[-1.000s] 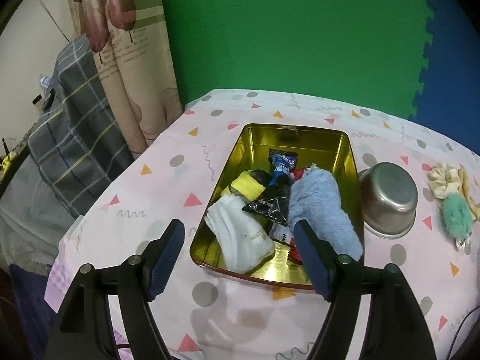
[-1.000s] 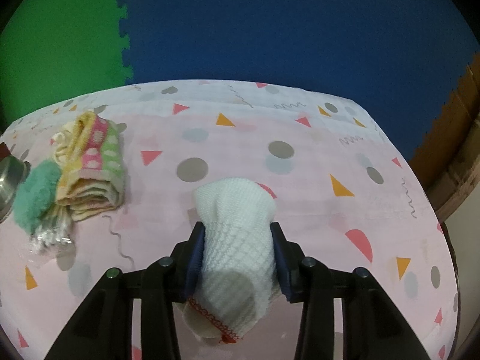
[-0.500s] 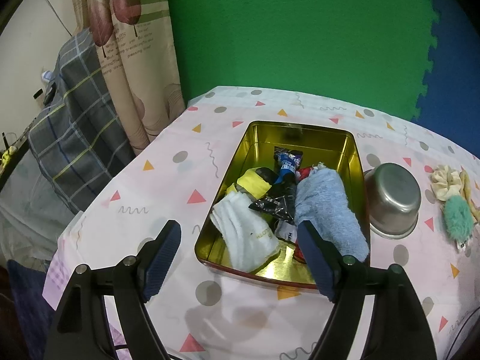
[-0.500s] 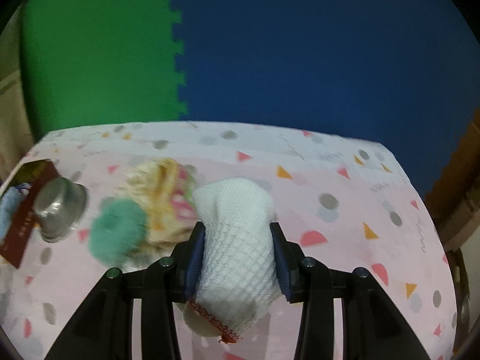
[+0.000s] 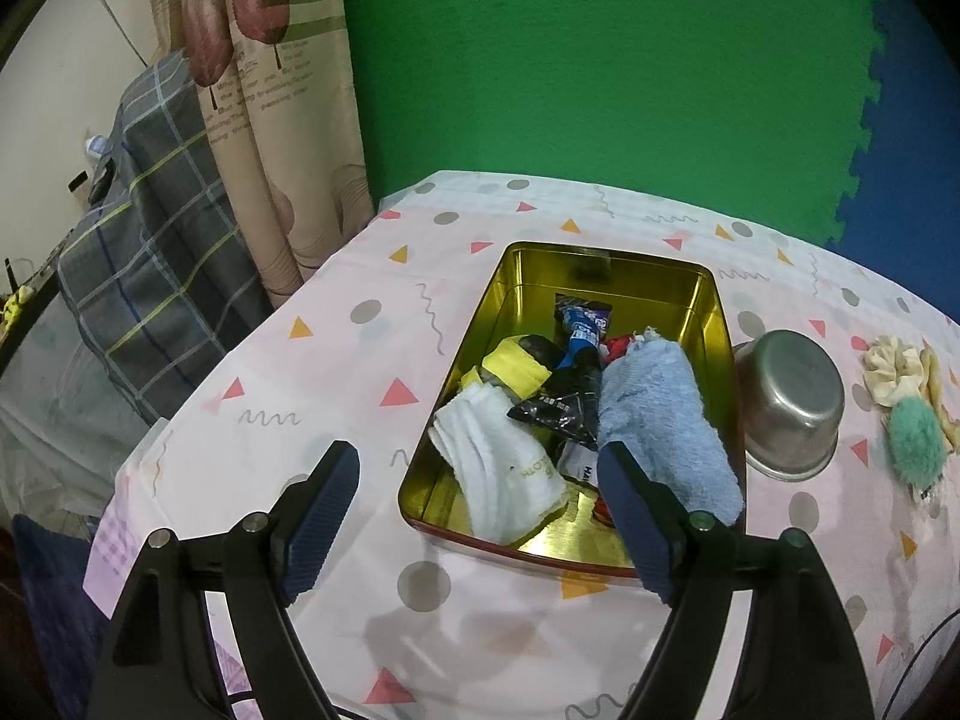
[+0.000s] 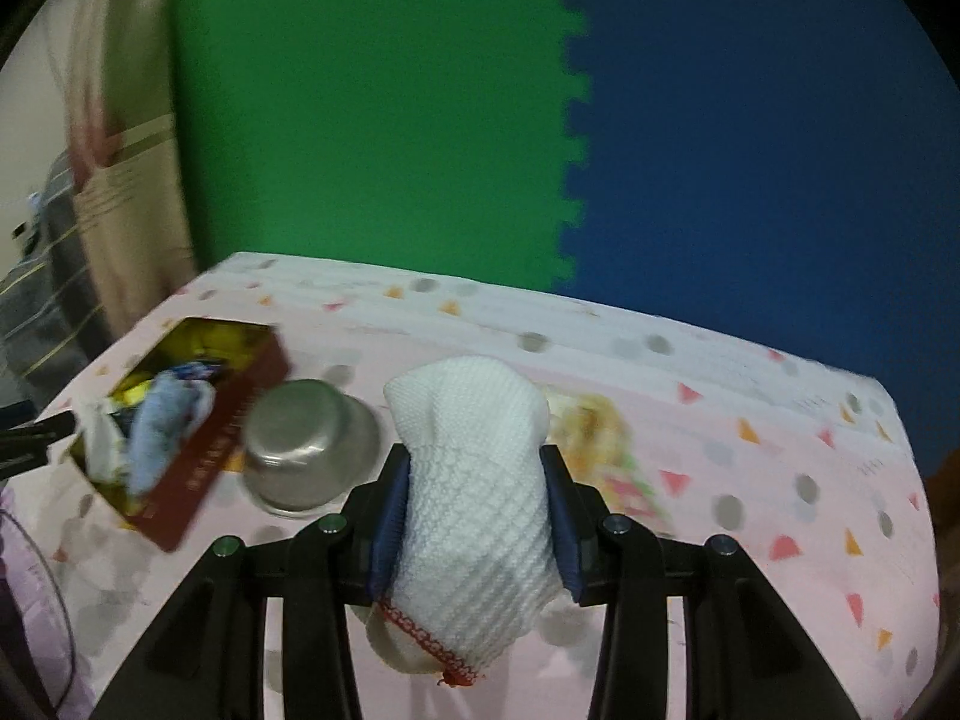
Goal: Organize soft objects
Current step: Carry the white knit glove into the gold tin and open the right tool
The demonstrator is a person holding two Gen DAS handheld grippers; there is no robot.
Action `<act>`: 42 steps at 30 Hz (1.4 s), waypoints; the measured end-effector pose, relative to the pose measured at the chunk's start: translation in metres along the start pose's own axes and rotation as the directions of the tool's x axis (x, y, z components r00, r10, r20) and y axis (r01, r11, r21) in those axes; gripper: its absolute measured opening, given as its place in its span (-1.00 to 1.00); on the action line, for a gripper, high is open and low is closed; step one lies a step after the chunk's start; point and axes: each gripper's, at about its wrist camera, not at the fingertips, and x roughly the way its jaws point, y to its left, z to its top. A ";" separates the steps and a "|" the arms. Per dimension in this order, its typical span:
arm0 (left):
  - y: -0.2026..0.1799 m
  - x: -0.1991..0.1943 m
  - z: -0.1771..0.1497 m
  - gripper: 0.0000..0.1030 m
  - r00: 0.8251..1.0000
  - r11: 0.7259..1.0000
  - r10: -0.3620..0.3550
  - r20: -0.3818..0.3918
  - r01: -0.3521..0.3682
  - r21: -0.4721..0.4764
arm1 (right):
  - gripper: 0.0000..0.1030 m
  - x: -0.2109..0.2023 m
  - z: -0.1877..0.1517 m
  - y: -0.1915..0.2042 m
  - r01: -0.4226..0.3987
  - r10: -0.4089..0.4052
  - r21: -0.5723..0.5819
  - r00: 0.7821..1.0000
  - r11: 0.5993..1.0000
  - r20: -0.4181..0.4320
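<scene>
right claw (image 6: 474, 516) clamping white cloth (image 6: 474, 480) | left claw (image 5: 480, 516) opening, empty | tin (image 5: 714, 324) partly filling | scrunchies (image 5: 900, 396) waiting on tabletop (image 5: 336, 360)

one gold tin (image 5: 714, 324), one steel bowl (image 5: 792, 402), one white waffle cloth (image 6: 474, 498), one blue towel (image 5: 654, 420), one green pompom (image 5: 915, 441)

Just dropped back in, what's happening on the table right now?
The right gripper is clamped on a white waffle-knit cloth and carries it above the table. The gold tin already holds a blue towel, a white cloth and some wrappers. The left gripper hangs over the tin's near edge, jaws opening with nothing between them. An upturned steel bowl sits beside the tin.
</scene>
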 end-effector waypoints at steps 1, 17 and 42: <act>0.001 0.000 0.000 0.53 1.000 1.000 -0.001 -0.001 0.001 -0.003 | -0.18 0.001 0.002 0.010 -0.020 0.020 -0.015 1.000 1.000 -0.001; 0.027 0.008 0.003 0.56 1.000 0.998 0.020 -0.011 -0.021 -0.059 | -0.18 0.035 0.024 0.149 -0.268 0.262 -0.150 0.963 0.952 -0.062; 0.064 0.020 0.003 0.57 0.998 0.987 0.048 -0.043 -0.054 -0.150 | -0.13 0.118 0.039 0.253 -0.338 0.301 -0.196 0.933 0.920 -0.195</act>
